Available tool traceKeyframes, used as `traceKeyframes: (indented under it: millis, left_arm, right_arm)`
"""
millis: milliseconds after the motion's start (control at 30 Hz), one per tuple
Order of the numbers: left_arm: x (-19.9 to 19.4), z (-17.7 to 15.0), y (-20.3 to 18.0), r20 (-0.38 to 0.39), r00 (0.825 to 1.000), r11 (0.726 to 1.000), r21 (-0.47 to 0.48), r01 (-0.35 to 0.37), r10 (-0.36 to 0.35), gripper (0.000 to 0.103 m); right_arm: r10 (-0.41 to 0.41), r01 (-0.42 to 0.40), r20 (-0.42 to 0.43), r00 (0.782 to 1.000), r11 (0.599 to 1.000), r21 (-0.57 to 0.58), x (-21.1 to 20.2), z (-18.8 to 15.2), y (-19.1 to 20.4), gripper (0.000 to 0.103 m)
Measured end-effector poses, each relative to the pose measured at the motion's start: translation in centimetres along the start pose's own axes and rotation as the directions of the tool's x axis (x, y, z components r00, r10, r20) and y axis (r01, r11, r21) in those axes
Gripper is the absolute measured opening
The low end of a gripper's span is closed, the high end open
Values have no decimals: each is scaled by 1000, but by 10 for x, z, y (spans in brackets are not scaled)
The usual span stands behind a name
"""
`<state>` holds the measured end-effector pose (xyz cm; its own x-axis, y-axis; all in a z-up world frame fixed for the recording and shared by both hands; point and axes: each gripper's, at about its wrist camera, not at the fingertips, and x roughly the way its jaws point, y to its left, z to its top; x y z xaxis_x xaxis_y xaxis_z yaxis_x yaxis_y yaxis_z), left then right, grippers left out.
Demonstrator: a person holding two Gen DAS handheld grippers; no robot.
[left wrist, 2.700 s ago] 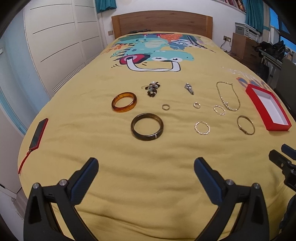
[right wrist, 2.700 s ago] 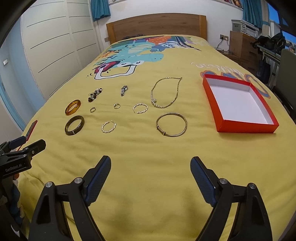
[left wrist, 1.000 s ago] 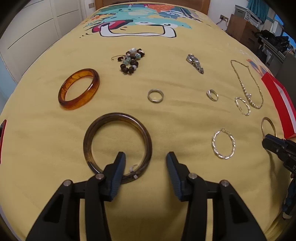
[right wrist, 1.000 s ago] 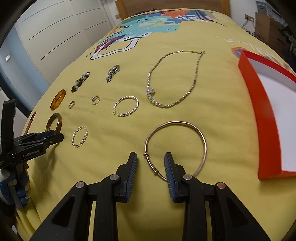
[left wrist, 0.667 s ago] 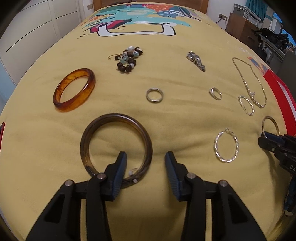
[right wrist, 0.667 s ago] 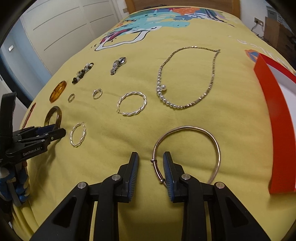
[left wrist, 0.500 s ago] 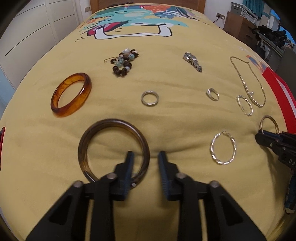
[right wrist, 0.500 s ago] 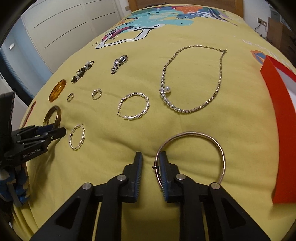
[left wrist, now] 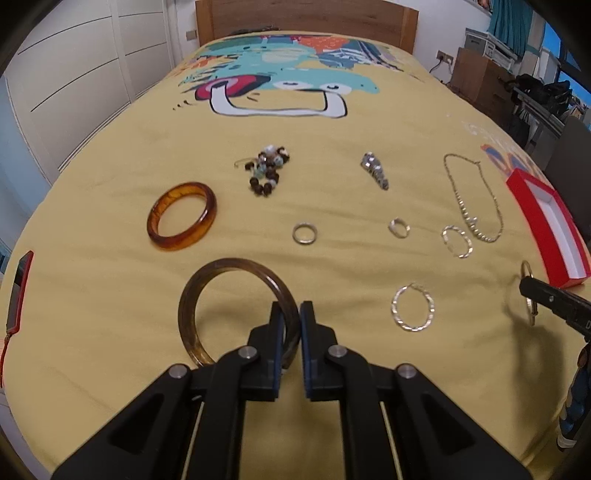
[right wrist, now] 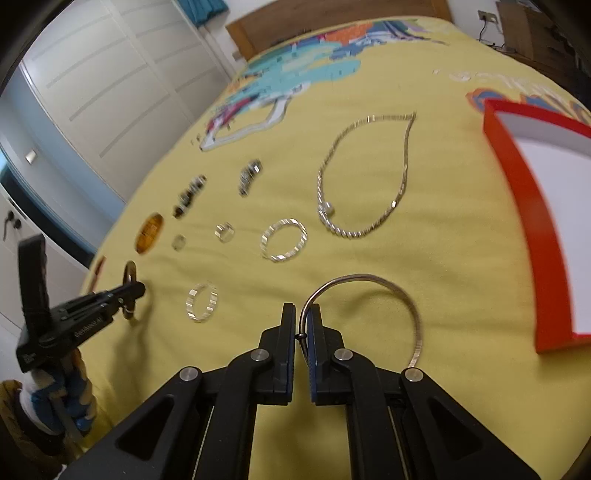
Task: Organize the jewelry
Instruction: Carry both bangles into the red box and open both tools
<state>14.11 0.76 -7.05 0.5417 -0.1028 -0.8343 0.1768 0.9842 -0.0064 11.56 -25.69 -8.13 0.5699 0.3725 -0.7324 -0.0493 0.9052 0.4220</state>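
My left gripper (left wrist: 291, 314) is shut on the near right rim of a dark brown bangle (left wrist: 221, 266), tilted up off the yellow bedspread. My right gripper (right wrist: 301, 315) is shut on the left side of a thin gold wire bangle (right wrist: 384, 284), also raised. A red box with a white inside (right wrist: 532, 206) lies to the right; in the left wrist view it is at the far right (left wrist: 532, 206). On the bed lie an amber bangle (left wrist: 181, 216), a bead bracelet (left wrist: 267, 170), two small rings (left wrist: 304, 233), twisted silver hoops (left wrist: 413, 308) and a chain necklace (right wrist: 369, 177).
A red phone (left wrist: 18, 291) lies at the bed's left edge. White wardrobe doors (left wrist: 74, 74) stand on the left, a wooden headboard (left wrist: 306, 16) at the back, and drawers and clutter (left wrist: 517, 85) at the right.
Both grippers have closed from open: the left onto the dark brown bangle, the right onto the gold wire bangle. Both bangles have lifted off the bedspread.
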Motion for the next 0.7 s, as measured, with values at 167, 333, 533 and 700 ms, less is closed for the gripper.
traceKeyframes:
  millis: [167,333,533,700]
  left_arm:
    - [-37,0,-18,37,999,999,17,31,-31,8]
    - [-64,6,-59,56,994,993,76,90,-95,8]
    - [-74,21,-141,35,977,967,156,201,-209,8]
    - [-70,47,-223,19,951,932,202,300,-310,8]
  right_arm:
    - [50,-53,75,996,998,30,-40,0,8,6]
    - [54,-59,152,987,998,32,-89,-2,4,6]
    - [-22,12,208,978,999,49,-139,4,-35,6]
    - [-111,103,222,969,994,49,-169,30,-87,6]
